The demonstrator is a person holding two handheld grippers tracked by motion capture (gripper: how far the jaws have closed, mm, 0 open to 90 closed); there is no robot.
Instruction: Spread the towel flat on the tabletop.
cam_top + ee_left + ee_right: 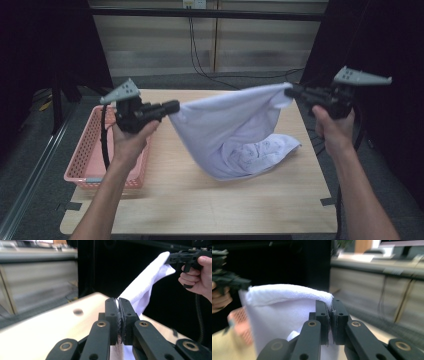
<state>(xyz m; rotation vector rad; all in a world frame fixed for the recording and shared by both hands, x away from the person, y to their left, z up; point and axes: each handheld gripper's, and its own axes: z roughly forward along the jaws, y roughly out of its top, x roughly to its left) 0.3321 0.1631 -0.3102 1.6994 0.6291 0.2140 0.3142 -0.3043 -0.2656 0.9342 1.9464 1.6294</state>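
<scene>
Cloth (235,127), white with a faint print near its lower end, hangs stretched between the two hand-held grippers above the table (200,210). The left hand-held gripper (172,106) pinches one top corner; in the left gripper view its jaws are pressed together with the white fabric squeezed in the seam between them. The right hand-held gripper (289,91) pinches the opposite top corner in the same way, and in the right gripper view a folded white edge runs straight into its closed jaws.

Taking the table as the landmark: the top edge of the cloth is held well above it, sagging a little between the two grips, while the bottom still drapes on the wood towards the right half, bunched and partly turned under. A pink basket (90,150) sits at the table's left edge, below the left hand, with little visible in it.

As I judge it, the pick-up is done and both corners are secured. The spreading is only partly done, since the lower portion is still crumpled on the table. What remains looks like lifting or shaking it clear, laying it flat or folding it, and perhaps moving it to the basket.
</scene>
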